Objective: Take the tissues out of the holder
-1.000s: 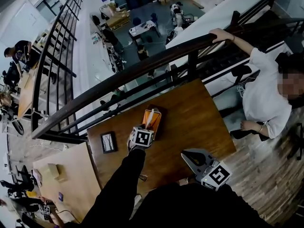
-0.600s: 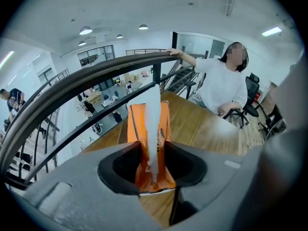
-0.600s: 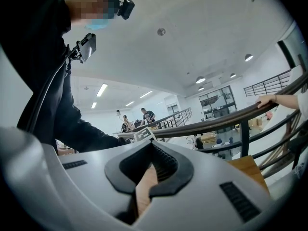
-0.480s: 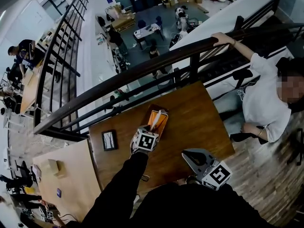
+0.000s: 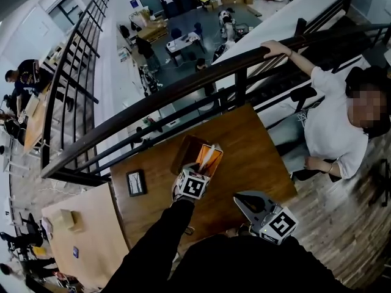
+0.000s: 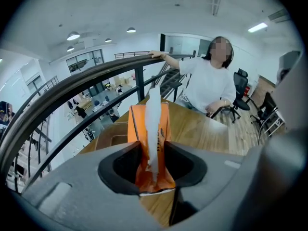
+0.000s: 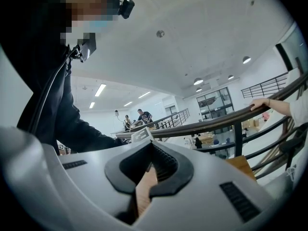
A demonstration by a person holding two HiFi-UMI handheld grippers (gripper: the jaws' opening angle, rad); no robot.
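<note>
An orange tissue pack (image 5: 209,157) with a white tissue (image 6: 154,124) sticking out of its top hangs just right of the brown wooden holder (image 5: 184,153). My left gripper (image 5: 203,171) is shut on the pack's lower part, and in the left gripper view (image 6: 153,162) both pads press its orange sides. The holder (image 6: 113,139) lies behind and to the left of the pack, its inside bare. My right gripper (image 5: 239,199) rests near the table's front edge with its jaws together. In the right gripper view (image 7: 147,186) nothing sits between them.
The brown table (image 5: 250,157) stands against a dark railing (image 5: 183,87) over an open drop. A person in a white shirt (image 5: 333,127) sits past the table's right end. A small black-framed card (image 5: 135,182) lies at the left, and a lighter table (image 5: 85,224) adjoins.
My left gripper has carried the orange pack up and to the right, out of the holder, which now lies bare. The right gripper has barely shifted.
</note>
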